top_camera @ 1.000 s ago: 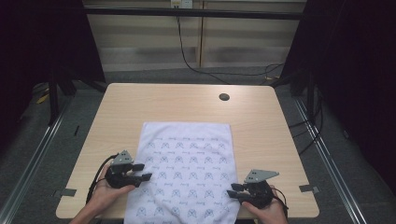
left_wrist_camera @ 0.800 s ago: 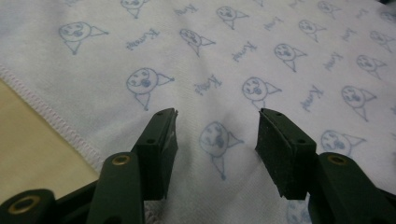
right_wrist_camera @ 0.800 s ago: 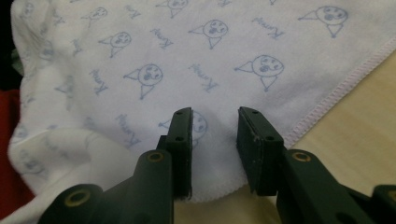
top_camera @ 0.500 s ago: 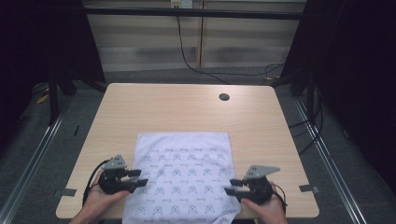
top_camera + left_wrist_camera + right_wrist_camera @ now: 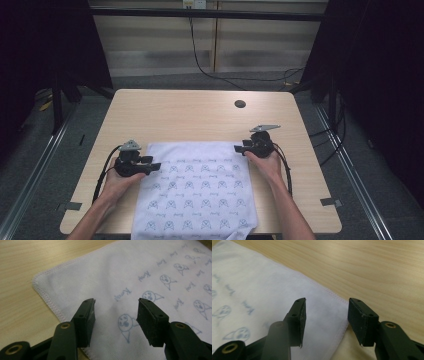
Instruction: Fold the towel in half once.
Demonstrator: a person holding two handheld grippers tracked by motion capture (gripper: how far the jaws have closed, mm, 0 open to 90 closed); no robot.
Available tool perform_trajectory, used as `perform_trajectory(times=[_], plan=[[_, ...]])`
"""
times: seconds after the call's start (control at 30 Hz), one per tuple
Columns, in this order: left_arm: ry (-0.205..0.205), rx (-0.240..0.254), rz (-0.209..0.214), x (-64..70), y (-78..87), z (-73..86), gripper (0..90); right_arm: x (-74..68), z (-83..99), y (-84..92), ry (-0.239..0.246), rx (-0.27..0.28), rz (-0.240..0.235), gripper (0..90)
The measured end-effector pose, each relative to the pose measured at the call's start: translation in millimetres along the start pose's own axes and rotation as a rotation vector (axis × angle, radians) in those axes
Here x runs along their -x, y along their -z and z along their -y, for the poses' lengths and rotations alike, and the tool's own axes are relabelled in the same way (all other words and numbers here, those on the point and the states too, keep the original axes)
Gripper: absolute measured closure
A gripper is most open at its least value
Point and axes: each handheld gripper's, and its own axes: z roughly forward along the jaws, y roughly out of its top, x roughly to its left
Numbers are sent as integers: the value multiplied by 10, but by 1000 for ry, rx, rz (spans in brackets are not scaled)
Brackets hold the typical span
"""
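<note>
A white cloth [image 5: 197, 187] printed with small blue faces lies flat on the wooden table [image 5: 190, 115], and its near edge reaches the table's front edge. My left gripper [image 5: 156, 165] hovers open over the cloth [image 5: 150, 265] just inside its far left corner, nothing between the pads. My right gripper [image 5: 237, 148] is at the far right corner. Its jaws have just been opening and stand open. The hemmed edge of the cloth [image 5: 249, 277] runs beneath the right gripper [image 5: 327, 300], not pinched. In the left gripper view the left gripper [image 5: 116, 301] has only cloth below it.
A dark round hole [image 5: 240, 104] sits in the tabletop at the far right. Bare wood [image 5: 374, 265] stretches beyond the cloth. Grey tape marks [image 5: 330, 201] lie near the front corners. Cables trail from both grippers along the person's forearms.
The cloth slid toward the person. My right gripper travelled from the cloth's near right part up to its far right corner and opened. My left gripper moved a little farther up the left edge.
</note>
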Motion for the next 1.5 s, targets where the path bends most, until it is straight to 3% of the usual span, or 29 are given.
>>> perform_trajectory(times=[0.07,0.2,0.27,0.33,0.47,0.6,0.63,0.73,0.83,0.9,1.0,1.07,1.17,1.23,1.27,1.37,1.43,1.5], plan=[[-15,-4,-5,14,-17,29,481,7,-2,-77,0,-8,14,500],[-35,-13,0,68,-5,49,480,-50,29,-104,59,-8,67,547],[-82,-30,19,150,23,88,488,-99,52,-85,86,-15,86,572],[-85,-43,22,216,65,124,510,-169,97,-39,105,-26,76,650],[-86,-47,67,267,132,159,512,-236,192,55,126,-24,35,788],[-23,34,38,92,171,18,491,-297,250,111,128,-33,-5,858],[-12,66,8,40,167,-25,491,-311,267,118,126,-29,-7,861],[35,62,-15,-151,87,-146,490,-311,292,128,119,-17,-21,866],[79,51,-48,-296,-31,-152,492,-319,297,131,115,-17,-22,866],[78,32,-77,-319,-91,-132,472,-315,300,131,116,-13,-22,866],[75,28,-77,-314,-110,-121,441,-311,302,132,109,-12,-24,866],[23,10,-111,-265,-123,-128,432,-316,304,132,104,-11,-21,865],[-9,-2,-93,-220,-113,-118,524,-304,305,133,91,-10,-30,871],[-83,-26,-72,-139,-85,-82,635,-298,306,135,78,-8,-43,873],[-99,-36,-45,-111,-71,-69,715,-300,306,138,71,-9,-48,875],[-85,-36,-19,-79,-52,-44,857,-298,299,150,57,0,-75,879],[-56,0,2,-106,-22,-59,870,-288,265,209,31,38,-92,881],[-10,67,36,-154,65,-121,874,-259,209,296,13,83,-103,883]])
